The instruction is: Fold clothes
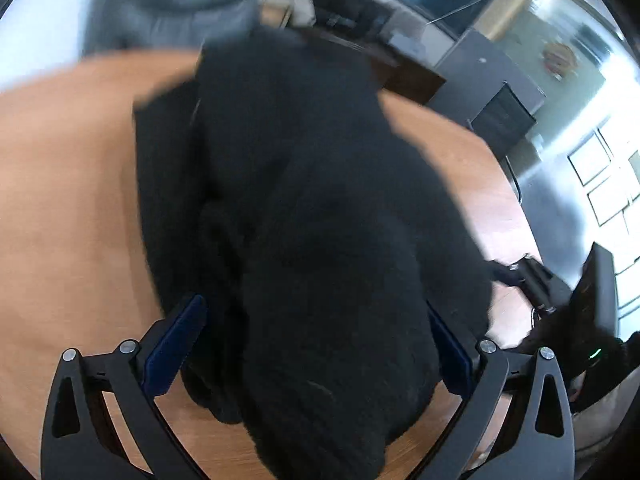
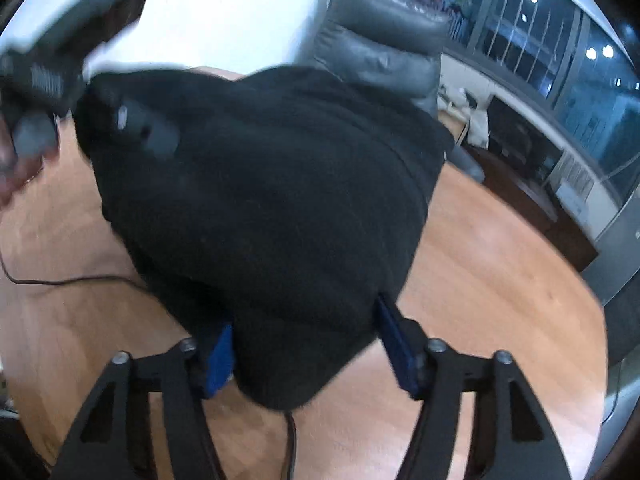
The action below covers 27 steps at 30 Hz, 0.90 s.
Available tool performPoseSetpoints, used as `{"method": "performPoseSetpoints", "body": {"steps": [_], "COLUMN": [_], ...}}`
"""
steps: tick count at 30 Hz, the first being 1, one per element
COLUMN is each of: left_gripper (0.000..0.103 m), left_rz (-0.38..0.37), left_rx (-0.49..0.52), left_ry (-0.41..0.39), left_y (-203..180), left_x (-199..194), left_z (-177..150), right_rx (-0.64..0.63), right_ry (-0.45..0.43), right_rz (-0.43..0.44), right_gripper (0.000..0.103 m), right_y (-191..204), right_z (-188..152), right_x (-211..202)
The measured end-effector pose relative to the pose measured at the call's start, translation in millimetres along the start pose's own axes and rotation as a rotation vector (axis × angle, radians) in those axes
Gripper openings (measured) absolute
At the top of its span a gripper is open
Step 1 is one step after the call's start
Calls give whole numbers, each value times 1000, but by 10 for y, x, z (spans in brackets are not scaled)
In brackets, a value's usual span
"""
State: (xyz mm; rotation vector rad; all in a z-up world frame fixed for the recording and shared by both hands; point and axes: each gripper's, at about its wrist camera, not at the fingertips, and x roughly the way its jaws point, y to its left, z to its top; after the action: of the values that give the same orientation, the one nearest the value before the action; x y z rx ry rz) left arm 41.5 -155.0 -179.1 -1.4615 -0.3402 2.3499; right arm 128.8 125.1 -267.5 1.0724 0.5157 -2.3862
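Observation:
A black garment (image 1: 304, 200) lies bunched on the wooden table (image 1: 60, 200). In the left wrist view its near end fills the gap of my left gripper (image 1: 312, 304), and both blue pads (image 1: 176, 344) press into the cloth. My right gripper (image 1: 508, 272) shows at the right edge, at the garment's side. In the right wrist view the same garment (image 2: 272, 200) bulges between the blue pads (image 2: 218, 356) of my right gripper (image 2: 302, 312), which is shut on it. The blurred left gripper (image 2: 88, 128) sits at the garment's far left corner.
A dark leather chair (image 2: 384, 40) stands behind the table (image 2: 480, 280). A thin black cable (image 2: 60, 280) runs across the wood at the left. A dark cabinet (image 1: 492, 92) and glass walls lie beyond the table's far edge. A person's hand (image 2: 12, 176) is at the left edge.

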Motion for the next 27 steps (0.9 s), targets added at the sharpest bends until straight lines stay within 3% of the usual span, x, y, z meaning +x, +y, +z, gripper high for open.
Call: {"method": "performPoseSetpoints", "body": {"steps": [3, 7, 8, 11, 14, 15, 17, 21, 23, 25, 27], "left_gripper": [103, 101, 101, 103, 103, 103, 103, 101, 103, 103, 103], "left_rz": [-15, 26, 41, 39, -17, -39, -11, 125, 109, 119, 137], "left_rx": [-12, -45, -36, 5, 53, 65, 67, -67, -57, -22, -54], "left_ry": [14, -20, -48, -153, -241, -238, -198, -15, -37, -11, 12], "left_y": [23, -20, -61, -248, -521, -608, -640, -236, -154, -192, -128], "left_x": [63, -227, -382, -822, -934, -803, -423, 450, 523, 481, 380], "left_z": [-137, -32, 11, 250, 594, 704, 797, 691, 596, 593, 630], "right_rx": [68, 91, 92, 151, 159, 163, 211, 339, 322, 307, 318], "right_ry": [38, 69, 55, -39, -109, -116, -99, 104, 126, 149, 185], "right_rz": [68, 143, 158, 169, 220, 252, 300, 312, 330, 326, 327], "right_gripper": [56, 54, 56, 85, 89, 90, 90, 91, 97, 98, 99], "right_y": [-139, -268, -353, -661, -871, -925, -1046, -1061, -1095, -1133, -1210], "right_z": [-81, -125, -86, 143, 477, 600, 840, 887, 848, 834, 835], "right_x": [-58, -253, -394, -692, -588, -461, -46, 808, 944, 957, 950]}}
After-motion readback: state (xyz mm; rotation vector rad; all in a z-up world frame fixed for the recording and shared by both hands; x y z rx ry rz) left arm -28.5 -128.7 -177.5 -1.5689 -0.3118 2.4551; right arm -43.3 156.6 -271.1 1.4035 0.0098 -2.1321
